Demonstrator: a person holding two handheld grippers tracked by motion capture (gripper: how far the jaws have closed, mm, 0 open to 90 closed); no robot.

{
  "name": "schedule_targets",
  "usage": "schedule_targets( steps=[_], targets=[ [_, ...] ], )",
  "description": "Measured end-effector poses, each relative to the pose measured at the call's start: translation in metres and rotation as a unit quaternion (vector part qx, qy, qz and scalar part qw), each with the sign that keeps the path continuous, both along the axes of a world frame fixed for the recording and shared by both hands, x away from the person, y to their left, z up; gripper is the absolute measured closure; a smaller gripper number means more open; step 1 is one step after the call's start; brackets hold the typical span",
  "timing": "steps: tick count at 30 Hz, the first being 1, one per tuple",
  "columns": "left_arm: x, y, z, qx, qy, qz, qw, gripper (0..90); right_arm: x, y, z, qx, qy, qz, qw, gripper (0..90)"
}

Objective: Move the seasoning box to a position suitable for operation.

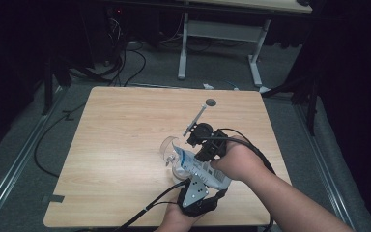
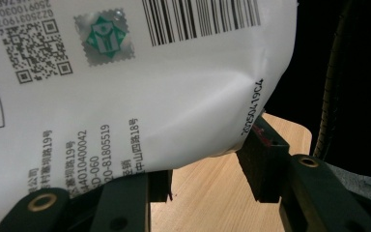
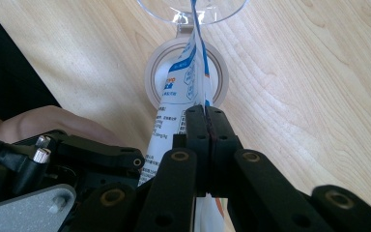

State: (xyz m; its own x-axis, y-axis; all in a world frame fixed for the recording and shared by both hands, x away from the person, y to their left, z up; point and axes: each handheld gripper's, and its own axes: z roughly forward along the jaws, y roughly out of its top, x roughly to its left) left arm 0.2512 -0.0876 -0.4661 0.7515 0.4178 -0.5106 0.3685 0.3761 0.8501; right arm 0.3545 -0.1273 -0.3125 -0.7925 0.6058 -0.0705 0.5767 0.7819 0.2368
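A white pouch (image 1: 200, 166) with blue print and a barcode is held between both grippers over the wooden table (image 1: 125, 121). My right gripper (image 1: 198, 155) is shut on the pouch's thin upper edge (image 3: 174, 96), its jaws (image 3: 206, 113) pressed together on the seam. My left gripper (image 1: 200, 180) grips the pouch's bulging lower end (image 2: 125, 87), which sits between its jaws (image 2: 210, 169). The pouch's top reaches to a clear plastic cup (image 1: 168, 146) lying just left of it, whose rim also appears ahead of the right jaws (image 3: 193, 9).
A pale round ring (image 3: 154, 72) lies on the table under the pouch. A thin grey stick with a round dark end (image 1: 200, 116) lies just beyond the right hand. A desk frame and cables (image 1: 125, 63) stand on the floor past the table's far edge.
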Motion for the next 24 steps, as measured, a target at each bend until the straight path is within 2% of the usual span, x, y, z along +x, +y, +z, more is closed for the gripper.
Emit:
schedule_targets(
  steps=[24],
  targets=[
    [0.0009,0.0007,0.0018,-0.007,-0.002,0.004,1.0,58.9,0.0017,0.0037,-0.0001,0.002,0.0,0.004,1.0,90.0]
  ],
)
